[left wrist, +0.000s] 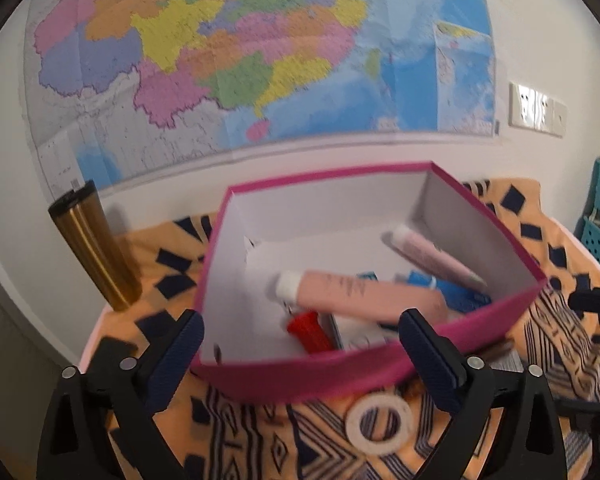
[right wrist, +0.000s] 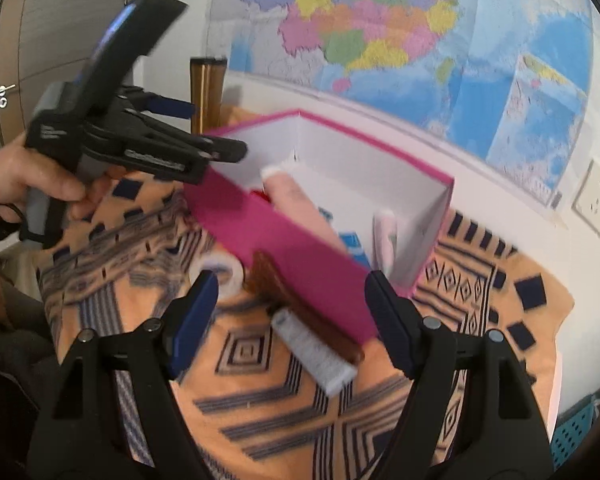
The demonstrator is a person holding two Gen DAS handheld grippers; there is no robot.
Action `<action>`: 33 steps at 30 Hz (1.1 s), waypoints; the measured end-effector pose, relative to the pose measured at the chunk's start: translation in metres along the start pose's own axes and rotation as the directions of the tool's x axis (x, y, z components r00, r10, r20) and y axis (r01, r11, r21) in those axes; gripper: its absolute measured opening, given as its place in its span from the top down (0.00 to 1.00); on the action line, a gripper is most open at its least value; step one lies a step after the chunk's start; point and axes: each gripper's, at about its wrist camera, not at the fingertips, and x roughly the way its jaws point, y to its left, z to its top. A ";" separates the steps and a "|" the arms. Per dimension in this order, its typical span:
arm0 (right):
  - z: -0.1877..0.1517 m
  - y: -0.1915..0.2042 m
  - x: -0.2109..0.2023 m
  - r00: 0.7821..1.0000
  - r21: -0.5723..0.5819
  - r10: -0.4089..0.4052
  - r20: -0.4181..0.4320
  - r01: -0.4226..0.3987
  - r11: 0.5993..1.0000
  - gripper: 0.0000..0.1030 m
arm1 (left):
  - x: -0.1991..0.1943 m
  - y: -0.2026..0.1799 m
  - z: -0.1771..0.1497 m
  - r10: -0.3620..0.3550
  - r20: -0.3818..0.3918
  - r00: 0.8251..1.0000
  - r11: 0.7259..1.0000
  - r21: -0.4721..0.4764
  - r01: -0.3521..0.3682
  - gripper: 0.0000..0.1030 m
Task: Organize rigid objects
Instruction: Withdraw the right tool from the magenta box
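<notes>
Both my claws, left [left wrist: 300, 344] and right [right wrist: 292, 316], gaped empty by the box [left wrist: 340, 372]; comb [right wrist: 300, 312], probably, lay outside for pickup.

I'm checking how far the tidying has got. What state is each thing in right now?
Pink box: open, no lid, partly filled.
Peach tube: capped, lying inside the box.
Pale pink tube: lying inside, against the far wall.
Tape roll: flat on the cloth, outside the box.
Brown comb: outside, against the box.
Gold tumbler: upright.
Left tool: open, empty.
Right tool: open, empty.
</notes>
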 end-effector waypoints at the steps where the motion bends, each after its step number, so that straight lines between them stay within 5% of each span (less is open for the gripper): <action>1: -0.004 -0.001 0.000 1.000 0.004 0.003 -0.005 -0.003 1.000 0.26 | -0.001 -0.001 -0.003 0.001 -0.005 1.000 1.000 0.000 -0.001 0.01; 22: -0.027 -0.010 -0.001 0.999 0.029 -0.011 -0.032 0.012 1.000 0.20 | -0.002 -0.015 -0.025 0.011 -0.074 0.997 1.000 -0.003 -0.011 0.00; 33: -0.040 0.005 0.001 0.997 -0.038 -0.012 -0.078 0.009 0.999 0.20 | -0.008 -0.029 -0.051 -0.066 -0.102 0.993 0.997 -0.054 0.061 0.00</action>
